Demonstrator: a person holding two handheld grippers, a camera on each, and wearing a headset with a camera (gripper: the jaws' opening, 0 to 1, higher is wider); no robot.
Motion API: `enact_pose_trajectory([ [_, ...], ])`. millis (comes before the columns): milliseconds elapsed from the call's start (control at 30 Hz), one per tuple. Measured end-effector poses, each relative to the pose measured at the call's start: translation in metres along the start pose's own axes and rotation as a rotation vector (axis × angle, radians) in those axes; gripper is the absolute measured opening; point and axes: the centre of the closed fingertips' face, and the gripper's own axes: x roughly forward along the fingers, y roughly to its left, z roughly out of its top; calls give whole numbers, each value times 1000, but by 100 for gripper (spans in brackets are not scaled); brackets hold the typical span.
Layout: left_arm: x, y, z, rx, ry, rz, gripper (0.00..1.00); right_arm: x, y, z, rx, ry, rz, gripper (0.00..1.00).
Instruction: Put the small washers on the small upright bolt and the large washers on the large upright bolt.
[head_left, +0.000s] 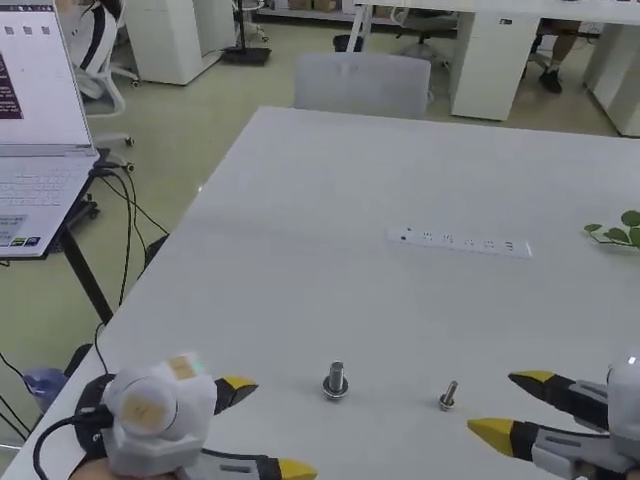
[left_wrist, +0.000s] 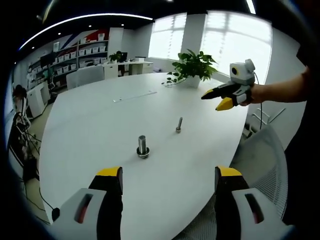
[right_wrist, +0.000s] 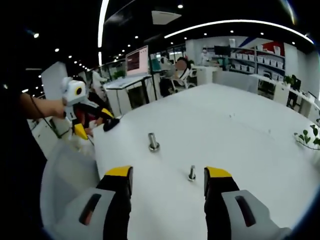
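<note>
Hovering at the near edge of the table (head_left: 350, 200), left gripper (head_left: 268, 425) and right gripper (head_left: 510, 404) are both gaping empty, flanking large bolt (head_left: 335, 383) and small bolt (head_left: 448, 396) standing upright and apart between them; any washer is likely needing level, centred lowering onto its size-matched shank.

An open-plan office: a broad white meeting table (head_left: 300, 250) carries a long white power strip (head_left: 460, 242) at one o'clock. A pale grey office chair (head_left: 362, 85) stands at twelve, an open white laptop (head_left: 45, 185) at ten and white desk cabinets (head_left: 170, 35) at eleven.
</note>
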Motion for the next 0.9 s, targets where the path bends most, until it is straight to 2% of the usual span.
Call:
enact_pose_trajectory([
  [200,-3,1,-1,-10,-11,12,76,-8,11,-11,30,-3,30,66],
  [300,-4,0,0,-24,-23,12,76,-12,21,-12,47,-5,45,71],
  [433,-4,-1,-1,-21,-21,13,76,-13,26,-15,68,-15,52,75],
  [600,-6,-2,-2,-25,-27,17,76,-16,35,-22,74,-7,64,82],
  [767,-9,0,-6,-35,-26,19,77,-19,38,-32,85,22,67,88],
  [900,-11,-1,-7,-31,-26,19,77,-19,38,-38,91,45,57,89],
])
